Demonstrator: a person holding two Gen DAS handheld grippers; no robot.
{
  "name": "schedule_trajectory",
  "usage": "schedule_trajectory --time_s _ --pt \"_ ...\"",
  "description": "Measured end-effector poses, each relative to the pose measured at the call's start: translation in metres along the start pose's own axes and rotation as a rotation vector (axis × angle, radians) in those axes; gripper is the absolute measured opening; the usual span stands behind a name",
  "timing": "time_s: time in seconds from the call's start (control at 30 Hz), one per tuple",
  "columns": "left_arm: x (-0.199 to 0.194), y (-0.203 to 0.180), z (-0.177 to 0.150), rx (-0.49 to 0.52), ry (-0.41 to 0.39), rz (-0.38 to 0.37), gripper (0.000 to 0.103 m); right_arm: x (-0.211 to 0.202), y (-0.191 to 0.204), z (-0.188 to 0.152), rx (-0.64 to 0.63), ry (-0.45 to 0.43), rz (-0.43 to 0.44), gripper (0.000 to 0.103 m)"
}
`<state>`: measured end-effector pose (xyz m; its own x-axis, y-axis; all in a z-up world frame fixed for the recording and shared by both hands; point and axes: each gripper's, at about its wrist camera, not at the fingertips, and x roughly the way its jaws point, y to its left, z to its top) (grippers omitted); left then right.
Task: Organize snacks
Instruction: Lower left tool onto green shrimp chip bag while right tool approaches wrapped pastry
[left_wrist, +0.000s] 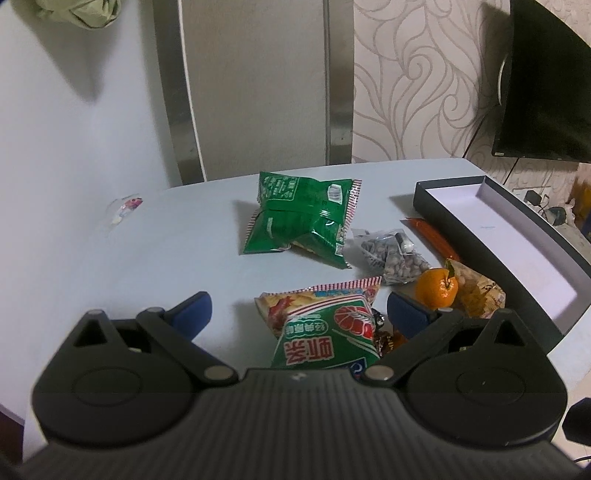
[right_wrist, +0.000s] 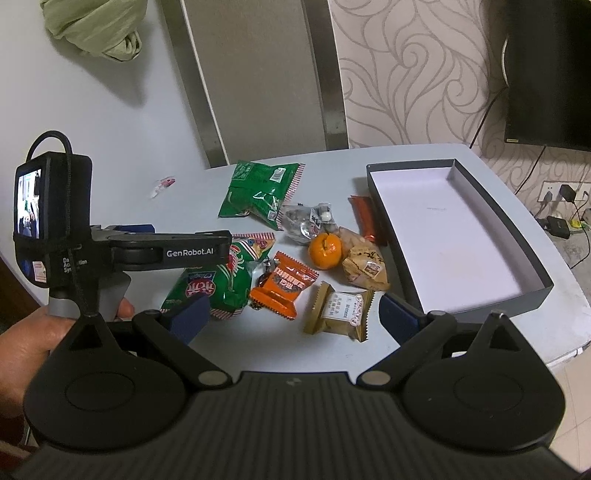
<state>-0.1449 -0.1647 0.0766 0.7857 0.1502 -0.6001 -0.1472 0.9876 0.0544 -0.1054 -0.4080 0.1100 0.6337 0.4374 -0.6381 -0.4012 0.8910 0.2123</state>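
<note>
Snacks lie loose on a pale table (right_wrist: 332, 354). A green shrimp-chip bag (left_wrist: 325, 332) lies between the open fingers of my left gripper (left_wrist: 295, 314), not gripped; it also shows in the right wrist view (right_wrist: 218, 288). Another green bag (left_wrist: 303, 218) (right_wrist: 258, 192) lies further back. An orange (left_wrist: 436, 288) (right_wrist: 325, 251), a clear nut bag (left_wrist: 391, 258) (right_wrist: 310, 221), an orange wrapped snack (right_wrist: 284, 288) and a gold pastry pack (right_wrist: 340, 314) lie nearby. My right gripper (right_wrist: 295, 317) is open and empty above the gold pack. An empty dark box (right_wrist: 454, 236) (left_wrist: 517, 236) stands at the right.
A long orange packet (right_wrist: 364, 218) lies against the box's left wall, with a tan pastry (right_wrist: 365, 269) beside it. A small clear wrapper (right_wrist: 162, 184) lies at the far left. A chair back (right_wrist: 258, 74) stands behind the table, a TV (right_wrist: 550, 74) on the right wall.
</note>
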Motion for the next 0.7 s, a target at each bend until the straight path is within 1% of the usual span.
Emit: schedule_trajectory --time_s 0.43,0.47,0.6,0.67,0.7 --pt "0.005 0.012 -0.001 -0.023 0.02 0.034 0.103 0.009 0.001 -0.001 -0.008 0.016 0.02 0.1" --pt "0.003 0.013 -0.001 -0.02 0.014 0.03 0.103 0.01 0.001 -0.001 -0.009 0.017 0.021 0.1" --pt "-0.014 0.025 -0.007 0.026 -0.062 -0.013 0.103 0.011 -0.002 -0.001 -0.008 0.018 0.019 0.1" --pt "-0.022 0.03 -0.019 0.061 -0.084 -0.038 0.103 0.011 -0.004 -0.001 -0.004 0.017 0.017 0.1" --pt "-0.024 0.031 -0.026 0.073 -0.081 -0.048 0.103 0.011 -0.005 -0.001 -0.003 0.016 0.017 0.1"
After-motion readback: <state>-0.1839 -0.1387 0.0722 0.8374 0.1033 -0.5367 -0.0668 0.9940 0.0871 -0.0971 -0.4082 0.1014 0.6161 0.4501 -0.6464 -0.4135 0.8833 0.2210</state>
